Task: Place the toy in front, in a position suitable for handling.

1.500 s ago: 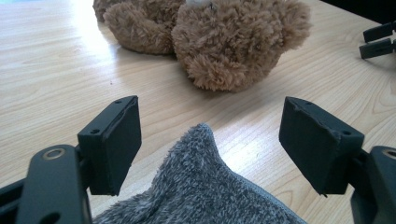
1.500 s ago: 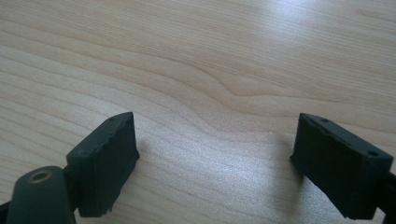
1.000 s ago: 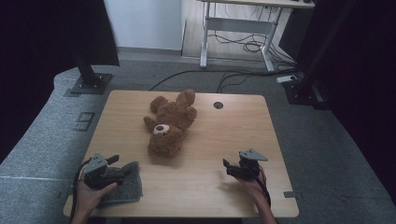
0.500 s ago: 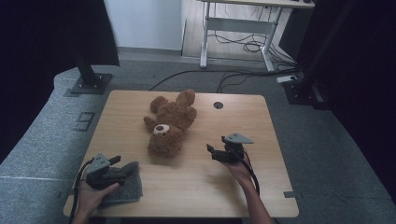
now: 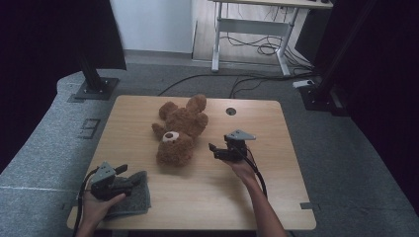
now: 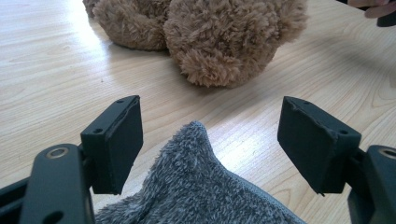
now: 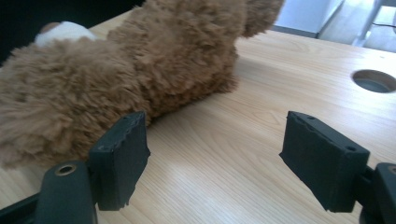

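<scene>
A brown teddy bear [image 5: 179,129] lies on its back in the middle of the wooden table [image 5: 276,192], its head toward the near side. My right gripper [image 5: 211,148] hovers just right of the bear's head, jaws open and pointing at it. In the right gripper view the bear [image 7: 121,70] is close ahead at the left, with bare wood between the jaws. My left gripper [image 5: 123,173] rests at the near left corner over a grey fluffy cloth [image 5: 133,197], jaws open. A corner of the cloth [image 6: 196,186] pokes up between the left jaws, touching neither pad.
A round cable hole [image 5: 230,111] sits in the table near the far edge, also seen as the hole [image 7: 373,80]. Black stand bases [image 5: 94,89] flank the table on the floor, and cables run behind it. The table's right side is bare wood.
My right gripper has moved left and away from the near edge, toward the bear's head, rising a little. The left gripper and cloth have stayed put.
</scene>
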The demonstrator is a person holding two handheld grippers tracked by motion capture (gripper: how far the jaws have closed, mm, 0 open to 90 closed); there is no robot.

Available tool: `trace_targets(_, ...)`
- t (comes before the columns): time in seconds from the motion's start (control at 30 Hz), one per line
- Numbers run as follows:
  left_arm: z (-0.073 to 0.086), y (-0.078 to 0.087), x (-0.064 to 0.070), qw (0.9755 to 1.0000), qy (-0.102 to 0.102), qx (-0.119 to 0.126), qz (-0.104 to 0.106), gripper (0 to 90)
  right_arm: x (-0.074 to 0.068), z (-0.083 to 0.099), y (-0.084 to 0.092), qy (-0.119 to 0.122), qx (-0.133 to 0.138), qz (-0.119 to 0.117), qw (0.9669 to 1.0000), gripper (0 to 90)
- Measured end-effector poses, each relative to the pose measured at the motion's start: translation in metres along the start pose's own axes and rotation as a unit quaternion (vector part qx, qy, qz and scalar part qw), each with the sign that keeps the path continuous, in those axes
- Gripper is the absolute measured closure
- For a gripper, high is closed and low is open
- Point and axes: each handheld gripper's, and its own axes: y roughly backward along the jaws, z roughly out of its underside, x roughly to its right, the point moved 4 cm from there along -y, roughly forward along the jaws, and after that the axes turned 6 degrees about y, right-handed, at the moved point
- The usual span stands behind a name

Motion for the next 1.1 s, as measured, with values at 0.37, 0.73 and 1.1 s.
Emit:
trace_targets(0.37,-0.001,0.003,-0.002,1.0000,0.003,0.007,-0.003,23.0,-0.002,-0.019,-0.019,0.003,-0.004,-0.021,0.9998,22.9)
trace_targets(0.73,-0.002,0.007,-0.007,0.9999,0.005,0.012,-0.010,23.2,-0.003,-0.030,-0.050,0.002,-0.007,-0.026,0.9996,23.7)
trace_targets(1.1,-0.001,0.004,-0.004,0.9999,0.004,0.011,-0.007,23.5,0.017,-0.043,-0.073,-0.028,0.012,-0.035,0.9989,25.6)
